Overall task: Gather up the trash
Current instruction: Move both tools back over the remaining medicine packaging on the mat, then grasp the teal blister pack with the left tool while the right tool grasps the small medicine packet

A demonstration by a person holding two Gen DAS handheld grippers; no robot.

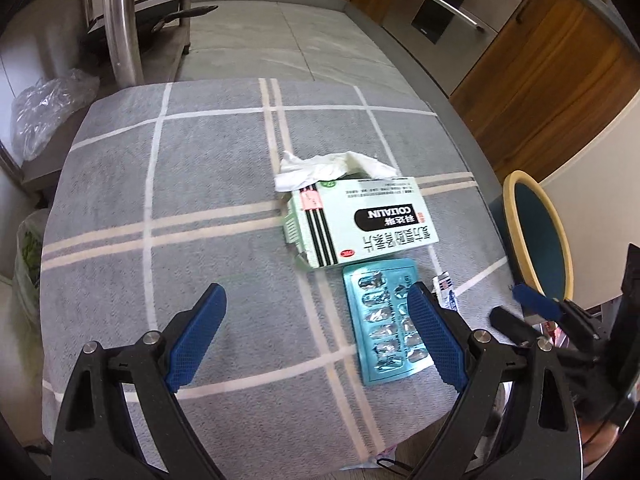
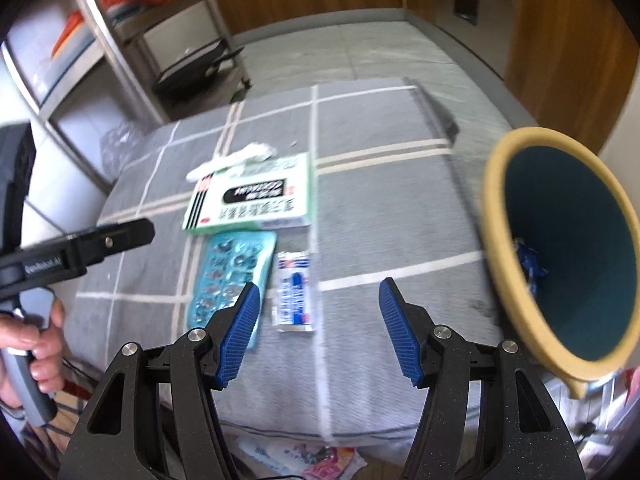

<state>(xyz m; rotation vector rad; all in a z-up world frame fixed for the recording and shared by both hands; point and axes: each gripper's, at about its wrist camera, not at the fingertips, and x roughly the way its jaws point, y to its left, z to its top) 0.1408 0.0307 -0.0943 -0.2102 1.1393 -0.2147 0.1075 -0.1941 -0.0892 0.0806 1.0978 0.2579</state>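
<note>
On the grey checked cloth [image 1: 160, 208] lie a crumpled white tissue [image 1: 320, 166], a green-and-white medicine box [image 1: 360, 224], a teal blister pack [image 1: 380, 320] and a small blue-and-white wrapper [image 2: 295, 292]. My left gripper [image 1: 316, 304] is open and empty, low over the cloth, its right finger over the blister pack. My right gripper [image 2: 318, 300] is open and empty, just short of the wrapper. A teal bin with a yellow rim [image 2: 516, 288] stands at the right with a blue wrapper [image 2: 530, 264] inside. The tissue [image 2: 240, 160], box [image 2: 256, 196] and blister pack [image 2: 228, 280] also show in the right wrist view.
A metal shelf rack [image 2: 120, 60] with a black pan [image 1: 184, 14] stands at the back left. A clear plastic bag [image 1: 44, 108] lies left of the cloth. Wooden cabinets [image 1: 540, 60] line the right. Printed packets [image 2: 312, 456] lie below the cloth's near edge.
</note>
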